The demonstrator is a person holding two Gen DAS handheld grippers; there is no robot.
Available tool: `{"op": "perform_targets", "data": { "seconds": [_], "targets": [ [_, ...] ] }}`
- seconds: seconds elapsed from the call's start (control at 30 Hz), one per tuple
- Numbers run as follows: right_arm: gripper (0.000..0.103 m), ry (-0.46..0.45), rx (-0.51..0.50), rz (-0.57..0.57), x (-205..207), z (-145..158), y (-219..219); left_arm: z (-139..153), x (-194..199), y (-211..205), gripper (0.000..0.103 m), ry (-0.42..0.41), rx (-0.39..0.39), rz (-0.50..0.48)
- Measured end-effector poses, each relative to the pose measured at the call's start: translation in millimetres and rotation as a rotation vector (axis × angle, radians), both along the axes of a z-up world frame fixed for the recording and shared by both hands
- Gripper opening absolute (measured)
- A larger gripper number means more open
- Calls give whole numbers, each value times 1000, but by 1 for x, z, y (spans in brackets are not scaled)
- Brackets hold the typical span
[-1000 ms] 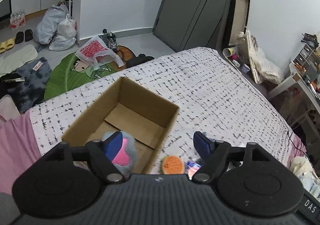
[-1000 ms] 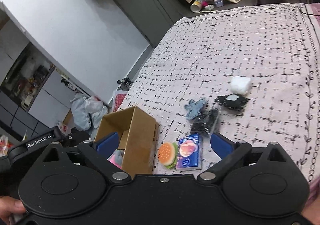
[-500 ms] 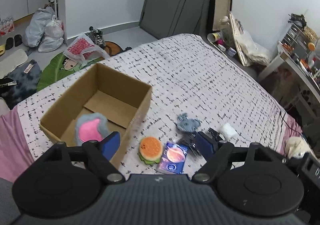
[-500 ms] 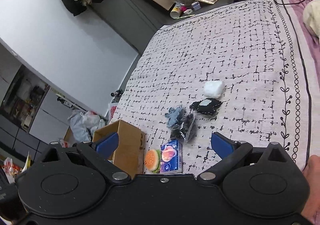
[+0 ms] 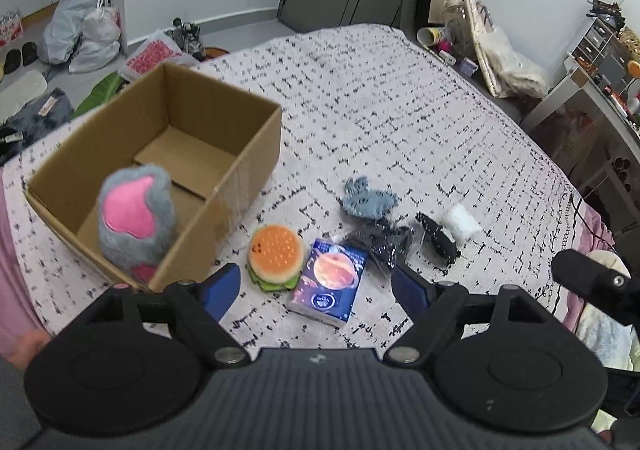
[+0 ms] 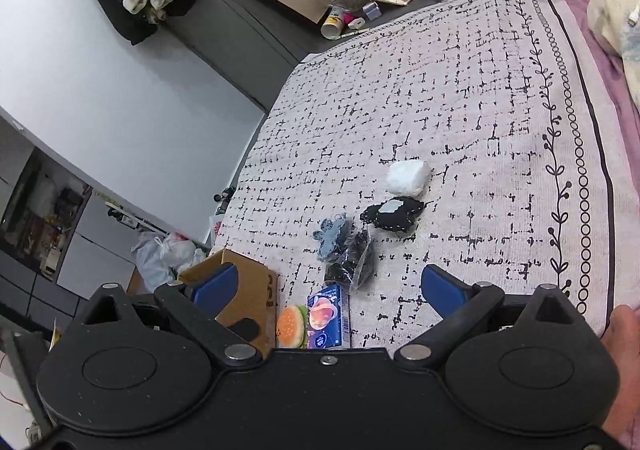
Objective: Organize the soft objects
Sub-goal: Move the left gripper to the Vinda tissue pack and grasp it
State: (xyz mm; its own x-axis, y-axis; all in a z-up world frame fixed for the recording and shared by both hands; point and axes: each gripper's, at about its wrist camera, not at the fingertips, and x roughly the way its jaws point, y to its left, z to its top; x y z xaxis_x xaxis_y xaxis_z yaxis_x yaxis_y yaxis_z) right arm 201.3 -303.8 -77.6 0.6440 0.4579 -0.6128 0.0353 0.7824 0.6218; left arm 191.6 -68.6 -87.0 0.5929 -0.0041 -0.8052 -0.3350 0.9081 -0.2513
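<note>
The burger toy [image 5: 275, 258] lies on the bedspread [image 5: 400, 122] just beside the near corner of the cardboard box [image 5: 248, 166], touching the blue tissue pack [image 5: 330, 282] on its other side. It looks to me like the next thing to go in. The grey-and-pink plush [image 5: 136, 218] already stands inside the box, leaning against the near wall.

My left gripper [image 5: 316, 284] hangs above the burger and the pack with its blue pads spread wide and nothing between them. My right gripper [image 6: 328, 286] is likewise spread and empty, looking over the same row from the other side.

To take the burger cleanly I would centre the left pads on it alone — the pack sits so close that one finger could easily catch its edge and drag both. Coming down with one pad in the gap toward the box and the other at the seam with the pack should work; the toy looks squashy, so a gentle squeeze ought to do.

Further out lie the blue knit piece [image 5: 368, 200], a dark bagged bundle [image 5: 384, 244], a black pouch [image 5: 438, 238] and a white wad [image 5: 460, 220] — all still waiting, clustered together.
</note>
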Motion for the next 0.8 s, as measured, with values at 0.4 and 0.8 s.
{"op": "perform_targets", "data": {
  "seconds": [0.4, 0.8],
  "targets": [
    [98, 67, 17, -22, 15, -22, -1, -37, 15, -11, 81, 45, 38, -54],
    [98, 104, -18, -7, 27, -37, 11, -66, 27, -13, 81, 57, 16, -101]
  ]
}}
